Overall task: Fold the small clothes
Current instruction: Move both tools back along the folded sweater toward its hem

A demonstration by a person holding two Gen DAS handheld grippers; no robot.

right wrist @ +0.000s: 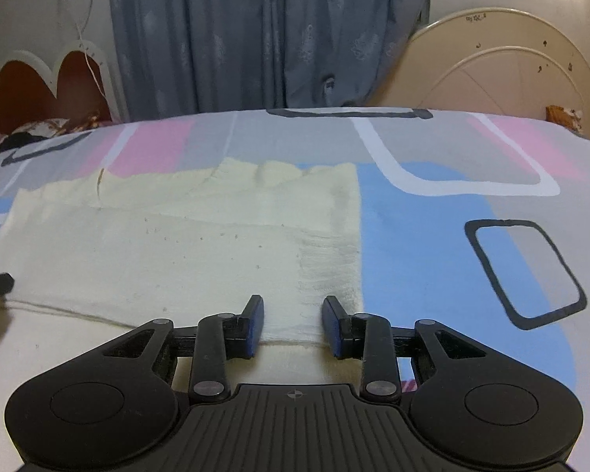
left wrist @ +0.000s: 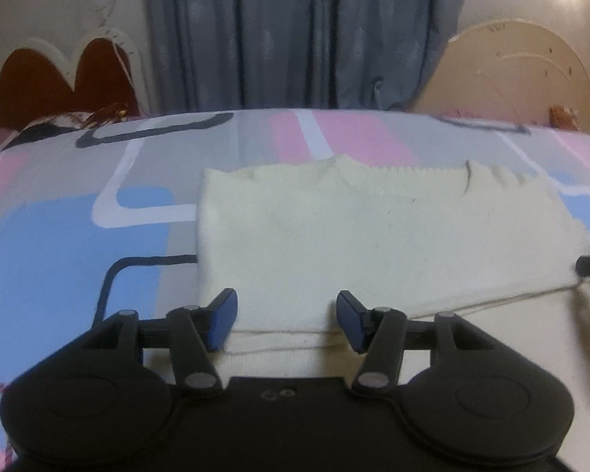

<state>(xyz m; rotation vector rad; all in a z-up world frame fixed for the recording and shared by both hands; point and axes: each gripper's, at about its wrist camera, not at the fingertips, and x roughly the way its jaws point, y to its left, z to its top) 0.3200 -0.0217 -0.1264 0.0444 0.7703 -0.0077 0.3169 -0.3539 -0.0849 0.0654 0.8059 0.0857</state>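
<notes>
A small pale-yellow knit garment [left wrist: 373, 244] lies folded flat on the bed, and it also shows in the right wrist view [right wrist: 177, 251]. My left gripper [left wrist: 286, 320] is open over the garment's near left edge, its blue pads [left wrist: 222, 322] astride the fold. My right gripper [right wrist: 293, 324] is open over the near right edge, beside the ribbed hem [right wrist: 330, 259]. Each gripper's tip shows at the edge of the other's view. A loose yarn thread [right wrist: 59, 310] trails along the near edge.
The bed has a sheet [right wrist: 452, 236] patterned in blue, pink and grey. Grey curtains [left wrist: 295, 31] hang behind it. A red scalloped headboard [left wrist: 59, 74] stands at far left, and a round cream board [right wrist: 511, 70] at far right.
</notes>
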